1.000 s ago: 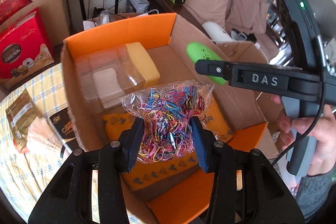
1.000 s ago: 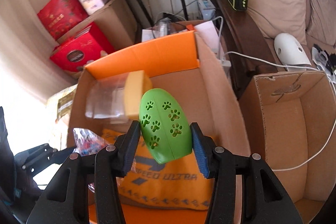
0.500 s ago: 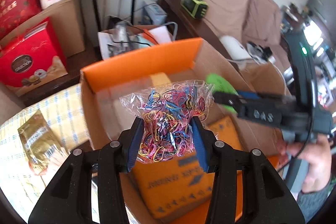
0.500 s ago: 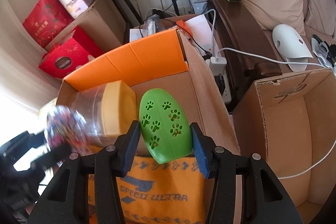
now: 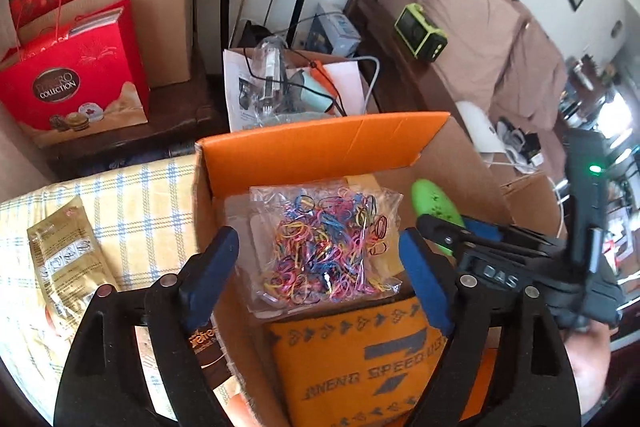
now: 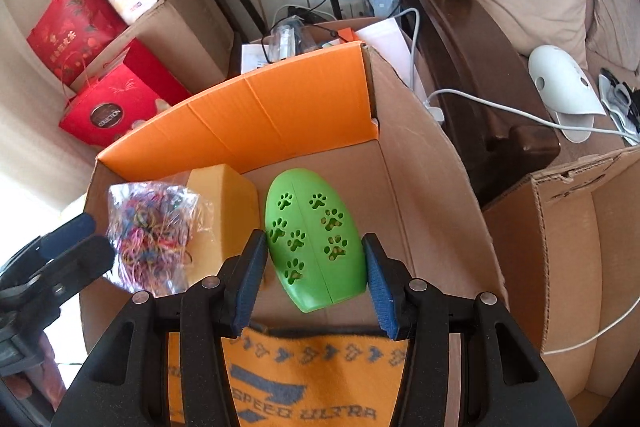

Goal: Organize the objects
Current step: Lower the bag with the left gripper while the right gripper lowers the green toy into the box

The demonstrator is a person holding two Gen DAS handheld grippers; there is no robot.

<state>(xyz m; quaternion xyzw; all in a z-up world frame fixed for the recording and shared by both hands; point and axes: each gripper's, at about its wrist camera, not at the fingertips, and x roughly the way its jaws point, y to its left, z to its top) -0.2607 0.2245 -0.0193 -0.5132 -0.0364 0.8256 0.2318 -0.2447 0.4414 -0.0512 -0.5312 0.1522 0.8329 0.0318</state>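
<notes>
Many coloured bands, clear bag (image 5: 324, 243).

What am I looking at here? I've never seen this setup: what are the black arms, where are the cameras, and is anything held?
No robot: a person holds a two-finger claw in each hand, each carrying a camera looking along its fingers. In the left-hand view, the left claw is opening; the bag of rubber bands sits between its pads, no longer pinched, over the cardboard box. In the right-hand view, the right claw grips a green paw-print case above the same box, which holds an orange towel and a yellow-lidded container.
</notes>
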